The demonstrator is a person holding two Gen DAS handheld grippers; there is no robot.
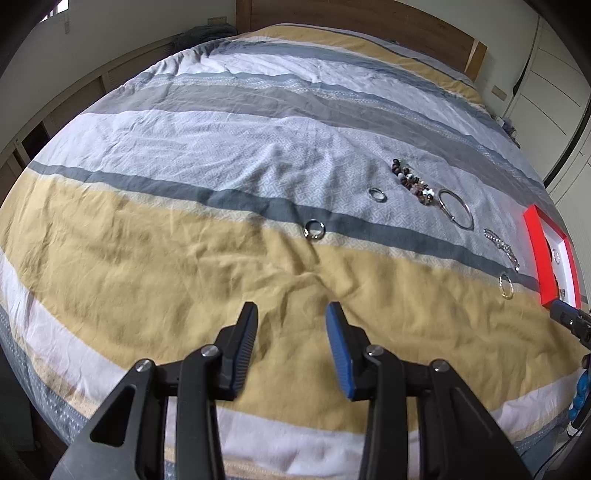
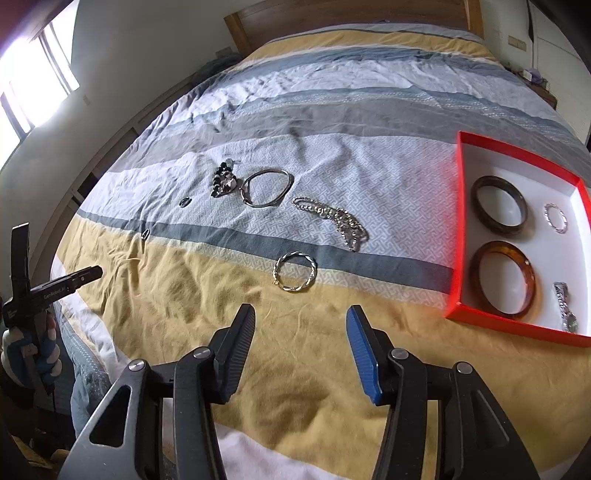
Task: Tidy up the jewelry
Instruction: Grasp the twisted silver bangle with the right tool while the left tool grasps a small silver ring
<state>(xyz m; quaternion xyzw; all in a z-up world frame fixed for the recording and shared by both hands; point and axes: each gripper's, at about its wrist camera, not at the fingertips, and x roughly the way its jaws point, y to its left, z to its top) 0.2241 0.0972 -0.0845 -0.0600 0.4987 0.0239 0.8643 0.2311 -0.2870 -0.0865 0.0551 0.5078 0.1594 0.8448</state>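
Loose jewelry lies on the striped bedspread. A twisted gold-silver bangle (image 2: pixel 295 272) lies just ahead of my open, empty right gripper (image 2: pixel 301 317). Beyond it lie a silver chain (image 2: pixel 334 218), a large silver bangle (image 2: pixel 266 187), a dark beaded bracelet (image 2: pixel 223 179) and two small rings (image 2: pixel 184 201) (image 2: pixel 145 234). A red box (image 2: pixel 460 221) with white lining at the right holds two brown bangles (image 2: pixel 500 208) (image 2: pixel 506 280), a thin ring (image 2: pixel 555 217) and a watch (image 2: pixel 565 306). My left gripper (image 1: pixel 291 314) is open and empty, with a silver ring (image 1: pixel 314 228) ahead of it.
In the left wrist view the second ring (image 1: pixel 378 194), beads (image 1: pixel 412 181), large bangle (image 1: pixel 456 208), chain (image 1: pixel 502 247), twisted bangle (image 1: pixel 506 285) and red box (image 1: pixel 535 258) lie to the right. A wooden headboard (image 2: pixel 332 14) stands at the far end. A window (image 2: pixel 33 85) is at the left.
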